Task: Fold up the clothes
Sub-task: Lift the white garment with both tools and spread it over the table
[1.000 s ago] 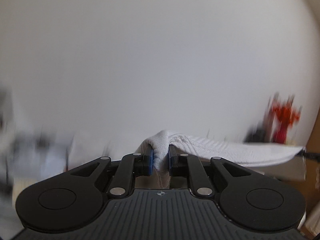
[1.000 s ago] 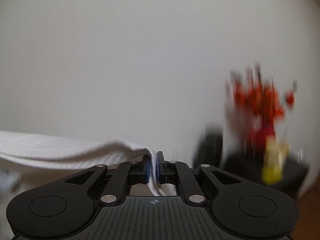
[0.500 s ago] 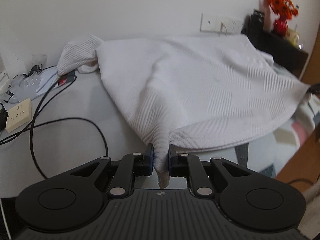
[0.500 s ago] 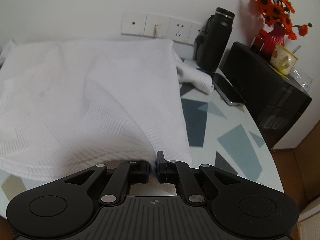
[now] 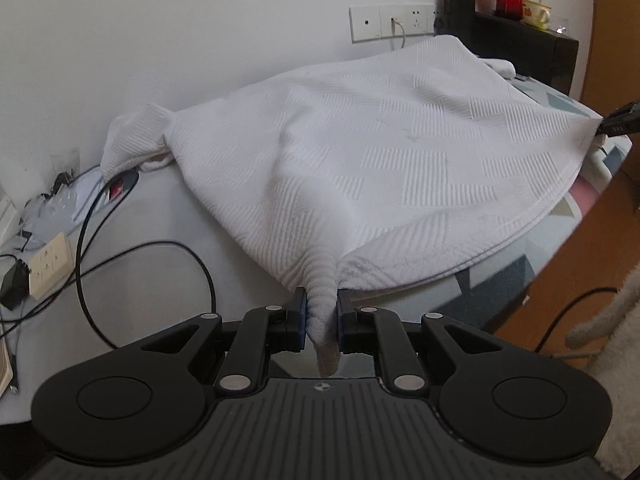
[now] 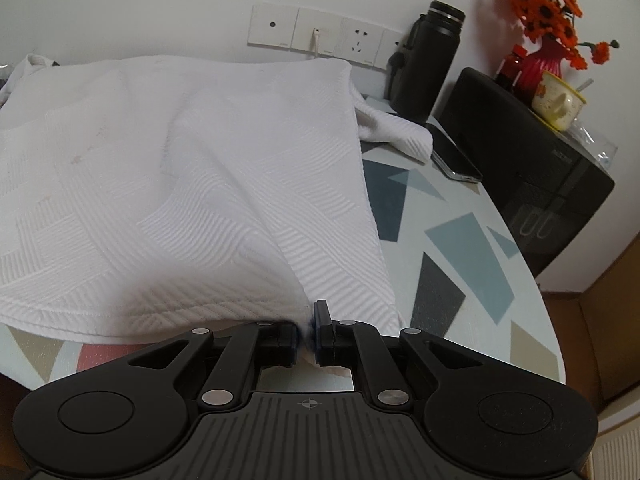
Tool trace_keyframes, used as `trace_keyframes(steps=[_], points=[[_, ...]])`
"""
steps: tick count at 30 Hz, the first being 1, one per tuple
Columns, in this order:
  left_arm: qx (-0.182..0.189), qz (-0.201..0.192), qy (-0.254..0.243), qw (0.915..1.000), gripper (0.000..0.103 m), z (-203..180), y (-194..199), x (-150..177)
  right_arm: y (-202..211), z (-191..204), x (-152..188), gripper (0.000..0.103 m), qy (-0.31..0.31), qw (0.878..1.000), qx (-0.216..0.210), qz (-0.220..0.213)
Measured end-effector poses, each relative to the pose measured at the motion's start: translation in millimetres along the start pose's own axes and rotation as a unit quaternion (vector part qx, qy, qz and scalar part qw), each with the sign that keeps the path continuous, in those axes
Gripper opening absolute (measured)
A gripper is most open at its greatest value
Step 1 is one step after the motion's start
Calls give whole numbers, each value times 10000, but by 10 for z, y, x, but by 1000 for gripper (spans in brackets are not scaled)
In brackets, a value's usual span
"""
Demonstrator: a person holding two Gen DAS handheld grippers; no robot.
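A white textured garment lies spread over the patterned table, with its near hem lifted. My left gripper is shut on the garment's near left corner, and a bunched fold hangs between its pads. My right gripper is shut on the near right corner of the same white garment. The right gripper's tip also shows at the far right of the left wrist view, pulling the hem taut. A sleeve trails off the far left and another sleeve lies at the far right.
Black cables and a power strip lie on the table at the left. A black flask, a phone, a black box bearing a mug and a red vase of orange flowers stand at the right. Wall sockets sit behind.
Both grippers have come down and tilted toward the table, still holding the garment's corners. A second ago only wall showed; now the garment is laid out over the tabletop.
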State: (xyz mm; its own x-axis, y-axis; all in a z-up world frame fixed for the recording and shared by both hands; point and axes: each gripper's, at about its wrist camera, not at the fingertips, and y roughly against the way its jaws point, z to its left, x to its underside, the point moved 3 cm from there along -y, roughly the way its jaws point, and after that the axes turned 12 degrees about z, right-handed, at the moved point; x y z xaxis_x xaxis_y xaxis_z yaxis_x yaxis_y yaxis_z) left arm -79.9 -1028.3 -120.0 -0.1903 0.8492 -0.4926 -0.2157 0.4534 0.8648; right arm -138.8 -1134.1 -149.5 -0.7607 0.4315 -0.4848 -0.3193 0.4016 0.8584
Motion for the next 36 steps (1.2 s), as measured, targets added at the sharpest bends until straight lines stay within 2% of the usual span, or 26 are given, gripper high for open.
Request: trace_keyframes(steps=[7, 13, 19, 22, 27, 29, 30, 31, 32, 34, 36], points=[[374, 371, 417, 9977, 14, 32, -25, 244, 112, -30, 309, 7, -162, 9997, -54, 146], [855, 734, 1101, 9875, 14, 82, -49, 466, 124, -19, 635, 7, -283, 9982, -30, 523], [974, 1110, 1378, 9794, 14, 150, -162, 657, 96, 50, 897, 7, -252, 9952, -1, 949], [1004, 1305, 1585, 9735, 10, 201, -275, 777, 53, 73, 999, 7, -253, 9926, 43, 1189], [1048, 1370, 1964, 9652, 10, 359, -386, 830, -71, 146, 1095, 7, -153, 9893, 115, 1446], [1092, 1320, 2009, 9645, 11, 425, -378, 793, -99, 192, 1090, 7, -19, 9885, 158, 1505], [1131, 1286, 2017, 9644, 13, 461, -366, 769, -113, 214, 1087, 16, 48, 9880, 178, 1534], [1203, 1247, 2029, 9638, 16, 502, -349, 743, -122, 226, 1092, 32, 83, 9869, 191, 1598], [1275, 1208, 2041, 9631, 20, 544, -332, 717, -131, 236, 1097, 39, 114, 9858, 203, 1666], [1372, 1107, 1996, 9639, 25, 605, -291, 647, -109, 253, 1124, 62, 163, 9853, 266, 1682], [1448, 996, 1921, 9655, 33, 656, -247, 570, -61, 261, 1149, 65, 156, 9863, 266, 1622]])
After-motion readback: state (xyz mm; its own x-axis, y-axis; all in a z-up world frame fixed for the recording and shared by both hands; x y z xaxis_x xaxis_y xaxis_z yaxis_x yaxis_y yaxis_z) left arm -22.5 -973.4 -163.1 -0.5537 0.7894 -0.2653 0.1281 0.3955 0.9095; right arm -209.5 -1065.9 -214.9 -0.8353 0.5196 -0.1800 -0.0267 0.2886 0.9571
